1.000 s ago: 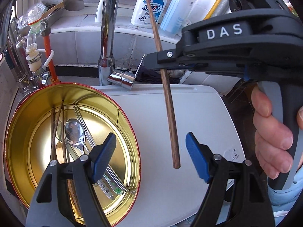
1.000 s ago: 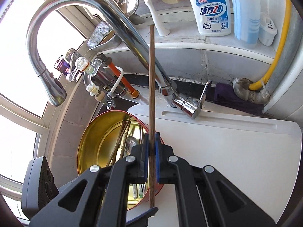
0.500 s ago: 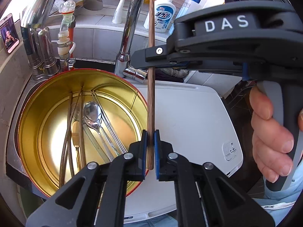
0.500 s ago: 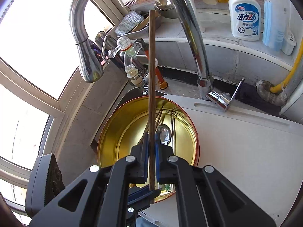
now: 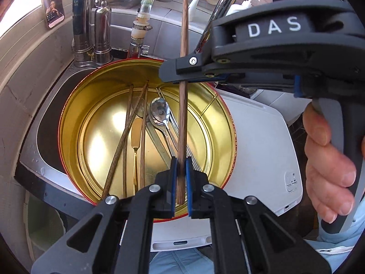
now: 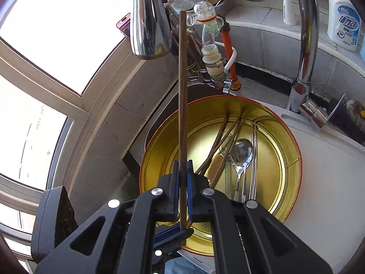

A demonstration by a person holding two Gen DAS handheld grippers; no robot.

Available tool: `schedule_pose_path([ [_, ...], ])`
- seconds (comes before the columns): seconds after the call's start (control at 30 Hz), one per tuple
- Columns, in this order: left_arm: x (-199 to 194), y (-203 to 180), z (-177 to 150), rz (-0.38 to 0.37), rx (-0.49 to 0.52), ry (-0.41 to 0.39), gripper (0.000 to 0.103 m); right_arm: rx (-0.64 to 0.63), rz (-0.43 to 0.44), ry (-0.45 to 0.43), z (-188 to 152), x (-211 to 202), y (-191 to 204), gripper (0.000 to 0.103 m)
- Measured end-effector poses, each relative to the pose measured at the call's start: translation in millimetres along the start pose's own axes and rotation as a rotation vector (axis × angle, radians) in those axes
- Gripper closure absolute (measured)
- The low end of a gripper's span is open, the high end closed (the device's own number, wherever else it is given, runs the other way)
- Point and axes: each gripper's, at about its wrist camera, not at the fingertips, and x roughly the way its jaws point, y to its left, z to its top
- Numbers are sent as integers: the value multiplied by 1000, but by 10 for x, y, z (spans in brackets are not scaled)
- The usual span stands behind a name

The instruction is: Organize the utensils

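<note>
Both grippers pinched tight on same wooden chopstick (image 5: 182, 123). Left gripper (image 5: 180, 182) clamped on its lower end, right gripper (image 6: 182, 182) too, blue pads pressed flat vs the wood. Stick near upright, hanging over gold tin (image 5: 75, 105) w/ red rim. Inside tin: more chopsticks (image 5: 118, 146), steel spoon (image 5: 159, 111), gold utensil, metal sticks. Tin partly on white board (image 5: 262, 141), partly over sink. Beyond: chrome faucet (image 6: 305, 52), detergent btl (image 6: 345, 29), phone (image 5: 53, 4) by window.

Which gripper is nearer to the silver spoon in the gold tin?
Left. The left gripper holds the chopstick right beside the spoon; the right gripper is farther, near the tin's edge.
</note>
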Motion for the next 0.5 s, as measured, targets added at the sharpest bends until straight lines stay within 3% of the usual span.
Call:
schedule_pose_path([
  [0.27, 207, 130, -42, -9, -19, 66, 95, 74, -8, 58, 23, 241, -167, 96],
  [0.37, 341, 155, -45, 34, -21, 131, 92, 176, 7, 139, 31, 415, -382, 95],
  [0.4, 359, 190, -40, 78, -28, 144, 90, 228, 16, 181, 32, 488, -478, 85],
  [0.43, 361, 245, -33, 126, -46, 151, 72, 277, 14, 218, 23, 545, -573, 72],
  [0.47, 340, 306, -24, 157, -71, 154, 41, 316, 3, 230, 18, 561, -655, 42],
  [0.5, 287, 372, -13, 155, -97, 134, 33, 335, -9, 215, 13, 546, -714, 29],
])
